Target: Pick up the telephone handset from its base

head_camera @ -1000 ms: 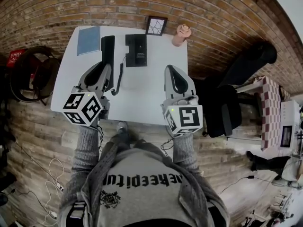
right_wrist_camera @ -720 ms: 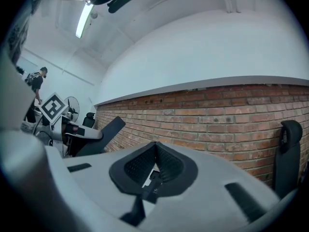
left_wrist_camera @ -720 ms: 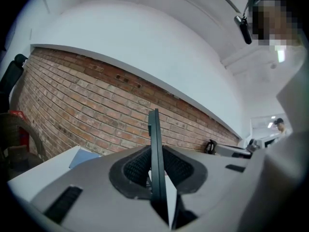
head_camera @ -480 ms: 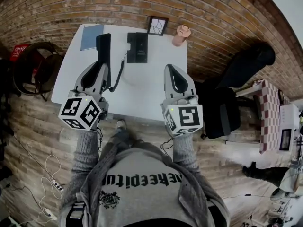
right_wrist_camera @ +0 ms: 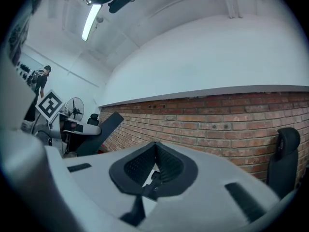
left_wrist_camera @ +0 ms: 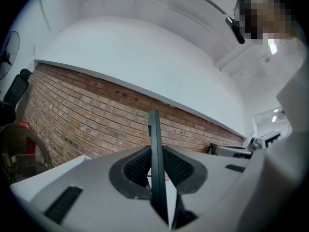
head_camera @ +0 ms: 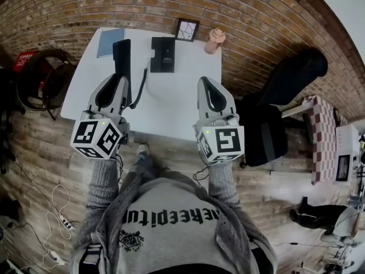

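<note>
A: Entry one, the handset; location and holder?

B: Black handset; off its base; it stands just left of the base, over the white table. It is clamped edge-on in the left gripper; the jaws are part closed, with the pads pressing on both flat sides and the far end of the handset sticking out past the tips.

A: Entry two, the other tool?

B: Right gripper; jaws brought together; nothing between them. It is held over the right half of the table, well apart from the phone.

A: Step in hand?

B: By my judgement the pick-up itself is made; the handset sits clear of the cradle, so what remains is to carry it away and keep it steady. The next move calls for the same firm squeeze, with no twist that could let the slim body slip through the pads; it also calls for a path that minds the coiled cord.

A: The cord is a hindrance?

B: The only one listed. It runs from the base toward the held end of the handset; drawn too far, it would likely drag the base across the table.

A: Remaining stock?

B: Blue notebook at the far left corner, just beside the handset's far end; framed picture and a small pinkish ornament along the far edge by the brick wall; black office chair to the right of the table. None of these lies in the handset's way.
</note>
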A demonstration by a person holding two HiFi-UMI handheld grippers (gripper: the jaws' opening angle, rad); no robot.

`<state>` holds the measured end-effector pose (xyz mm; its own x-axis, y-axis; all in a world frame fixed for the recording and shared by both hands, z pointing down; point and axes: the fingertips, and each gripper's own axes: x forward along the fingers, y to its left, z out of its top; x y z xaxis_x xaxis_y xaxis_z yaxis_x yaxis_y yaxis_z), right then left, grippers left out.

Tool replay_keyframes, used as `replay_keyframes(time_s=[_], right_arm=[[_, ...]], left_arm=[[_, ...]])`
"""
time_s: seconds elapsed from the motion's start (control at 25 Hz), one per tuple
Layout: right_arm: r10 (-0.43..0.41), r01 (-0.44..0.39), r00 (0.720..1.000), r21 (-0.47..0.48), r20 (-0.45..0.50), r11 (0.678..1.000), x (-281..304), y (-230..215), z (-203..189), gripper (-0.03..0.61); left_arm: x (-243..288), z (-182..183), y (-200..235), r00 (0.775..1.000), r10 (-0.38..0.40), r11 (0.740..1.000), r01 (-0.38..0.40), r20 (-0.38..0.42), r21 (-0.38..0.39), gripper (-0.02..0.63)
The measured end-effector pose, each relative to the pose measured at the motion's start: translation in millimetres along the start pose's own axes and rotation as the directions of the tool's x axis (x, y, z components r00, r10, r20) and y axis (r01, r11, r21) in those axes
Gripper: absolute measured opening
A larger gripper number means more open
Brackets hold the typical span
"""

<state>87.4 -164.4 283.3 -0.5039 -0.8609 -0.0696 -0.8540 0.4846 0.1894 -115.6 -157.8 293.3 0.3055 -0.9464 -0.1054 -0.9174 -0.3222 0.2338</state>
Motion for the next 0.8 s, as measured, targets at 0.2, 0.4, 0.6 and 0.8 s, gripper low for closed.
replay_keyframes(time_s=[0.2,0.4,0.6,0.8], right_arm=[[0.002,-0.002,1.0,-0.005,0.002,1.0,-16,-2,2,0.003],[0.004,-0.004,1.0,-0.013,-0.002,1.0,-27,-3,4,0.003],[0.004,-0.004,1.0,-0.015,0.001,1.0,-35,-3,4,0.003],[0.0,0.0,1.0,-0.012,0.007,1.0,-40,-5,4,0.003]], left_arm=[[-11,4,-13,1.0,0.008,1.0,-0.009,0.029,0.015,0.071],[-21,7,-22,0.998,0.024,0.999,-0.025,0.052,0.032,0.071],[-29,7,-28,0.997,0.032,0.999,-0.035,0.065,0.041,0.071],[-31,7,-33,0.997,0.029,0.998,-0.033,0.071,0.044,0.071]])
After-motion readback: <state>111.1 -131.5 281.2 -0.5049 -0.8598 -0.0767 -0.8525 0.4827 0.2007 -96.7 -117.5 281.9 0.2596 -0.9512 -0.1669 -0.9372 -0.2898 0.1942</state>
